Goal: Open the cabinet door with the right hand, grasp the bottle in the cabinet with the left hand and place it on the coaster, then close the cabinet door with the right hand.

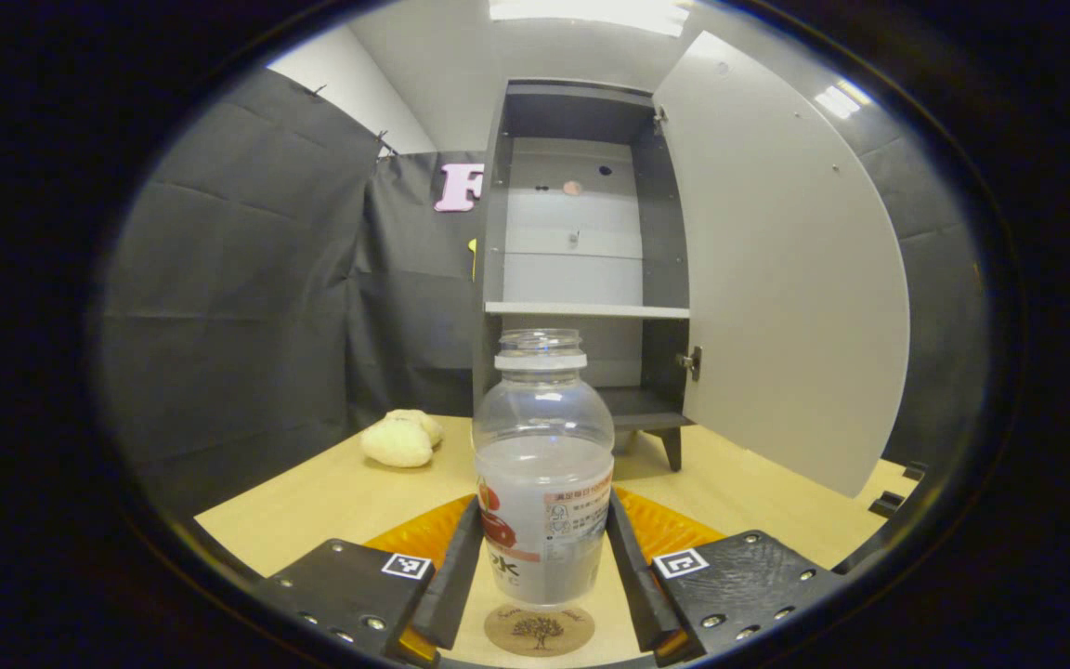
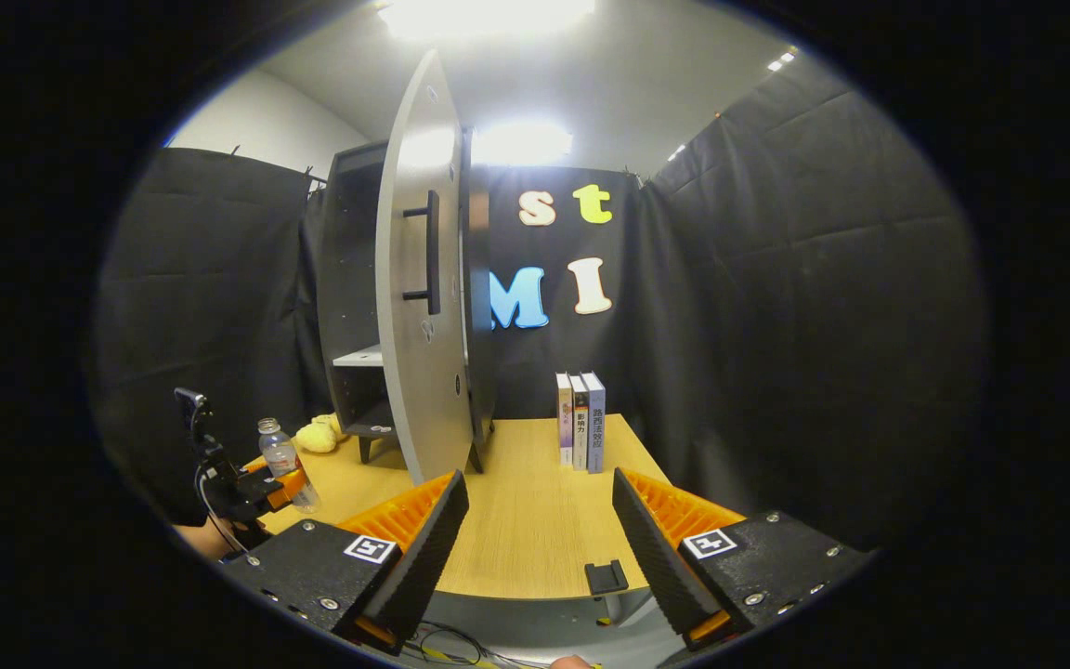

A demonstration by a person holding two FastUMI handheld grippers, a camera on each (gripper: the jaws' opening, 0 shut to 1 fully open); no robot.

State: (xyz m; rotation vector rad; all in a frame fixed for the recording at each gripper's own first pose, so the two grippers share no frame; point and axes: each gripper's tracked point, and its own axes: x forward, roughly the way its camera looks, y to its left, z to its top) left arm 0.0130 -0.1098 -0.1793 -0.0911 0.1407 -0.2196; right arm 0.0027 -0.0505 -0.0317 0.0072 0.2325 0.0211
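Observation:
A clear capless bottle with a red and white label stands upright between my left gripper's fingers, which press on both its sides. A round coaster with a tree print lies on the table just below the bottle's base; whether they touch I cannot tell. Behind stands the dark cabinet with its grey door swung wide open. In the right gripper view the door is edge-on with its black handle facing me. My right gripper hangs open over the table's front. The left gripper holds the bottle at far left.
A pale lumpy soft thing lies on the wooden table left of the cabinet. Three upright books stand at the table's back right. A small black clamp sits on the table's front edge. Black cloth walls close in all round.

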